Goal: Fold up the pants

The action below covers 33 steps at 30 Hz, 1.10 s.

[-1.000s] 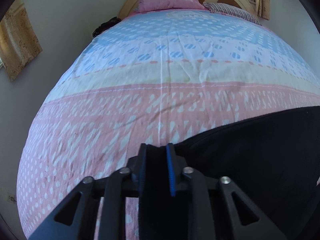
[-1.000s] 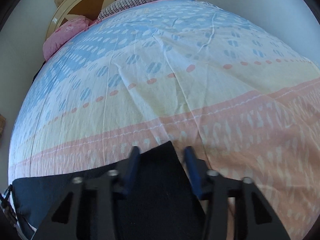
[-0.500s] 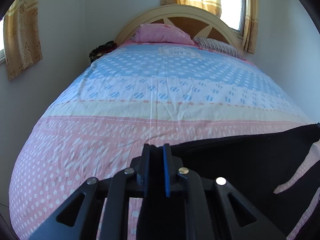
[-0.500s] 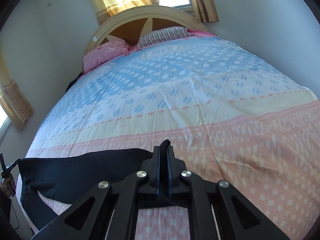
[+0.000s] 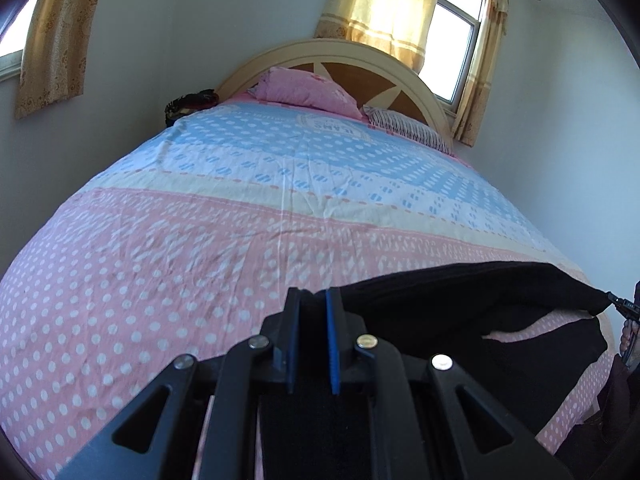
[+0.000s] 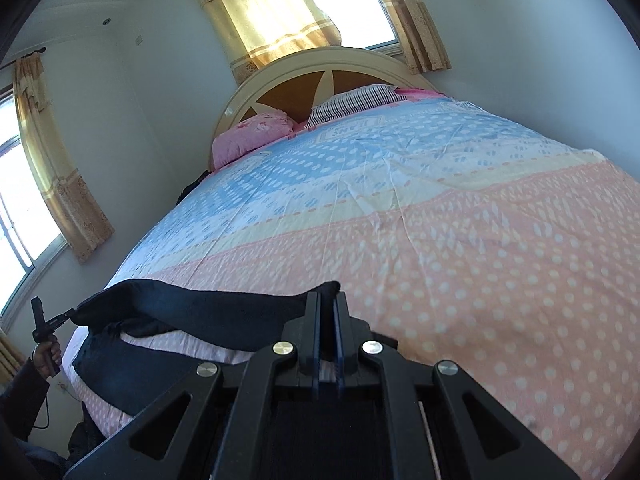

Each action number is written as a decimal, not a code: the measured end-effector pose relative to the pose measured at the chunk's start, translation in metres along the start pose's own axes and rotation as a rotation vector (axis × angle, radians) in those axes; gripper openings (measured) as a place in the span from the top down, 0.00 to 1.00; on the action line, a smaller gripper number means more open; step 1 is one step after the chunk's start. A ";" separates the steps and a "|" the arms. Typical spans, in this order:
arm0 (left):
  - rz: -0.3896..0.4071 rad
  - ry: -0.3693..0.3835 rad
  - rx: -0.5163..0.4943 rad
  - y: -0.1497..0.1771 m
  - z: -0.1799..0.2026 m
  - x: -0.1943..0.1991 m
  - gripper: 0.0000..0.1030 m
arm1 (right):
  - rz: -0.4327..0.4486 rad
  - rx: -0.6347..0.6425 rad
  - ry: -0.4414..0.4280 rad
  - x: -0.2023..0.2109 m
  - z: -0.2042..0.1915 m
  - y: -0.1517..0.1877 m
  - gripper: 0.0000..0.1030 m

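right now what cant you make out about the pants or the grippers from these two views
- Pants: which end is held; both wrist views show only plain dark cloth.
- Lower part of the pants: cut off by each view's bottom edge and hidden behind the left gripper and right gripper.
- Dark item beside the pink pillow: too small to name.

You have one pair of dark pants (image 5: 460,320), two grippers (image 5: 312,300) (image 6: 327,300), one bed (image 5: 180,260), two pillows, one pink (image 5: 304,90) and one striped (image 5: 404,130), one headboard (image 6: 304,76), and two curtained windows (image 6: 344,0) (image 6: 16,208).
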<state>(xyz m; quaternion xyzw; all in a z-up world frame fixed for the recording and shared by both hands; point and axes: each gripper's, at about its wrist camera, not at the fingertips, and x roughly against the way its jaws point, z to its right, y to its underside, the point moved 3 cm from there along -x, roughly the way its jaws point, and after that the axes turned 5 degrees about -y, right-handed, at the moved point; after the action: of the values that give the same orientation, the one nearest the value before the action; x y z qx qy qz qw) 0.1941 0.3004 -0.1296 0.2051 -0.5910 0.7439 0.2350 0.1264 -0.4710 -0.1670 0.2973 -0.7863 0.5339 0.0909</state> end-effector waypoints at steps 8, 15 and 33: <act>-0.022 0.042 0.028 0.042 -0.017 0.012 0.88 | -0.037 -0.079 0.052 0.018 0.029 0.039 0.95; -0.049 0.020 -0.025 0.065 -0.014 0.010 0.88 | -0.156 -0.061 0.166 0.014 0.035 0.058 0.86; -0.018 -0.054 -0.140 0.070 -0.001 0.016 0.88 | -0.319 0.542 0.013 -0.078 -0.250 0.086 0.53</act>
<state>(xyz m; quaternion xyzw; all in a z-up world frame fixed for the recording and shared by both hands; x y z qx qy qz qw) 0.1393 0.2899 -0.1757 0.2135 -0.6458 0.6928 0.2396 0.0978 -0.1971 -0.1673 0.4268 -0.5582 0.7050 0.0958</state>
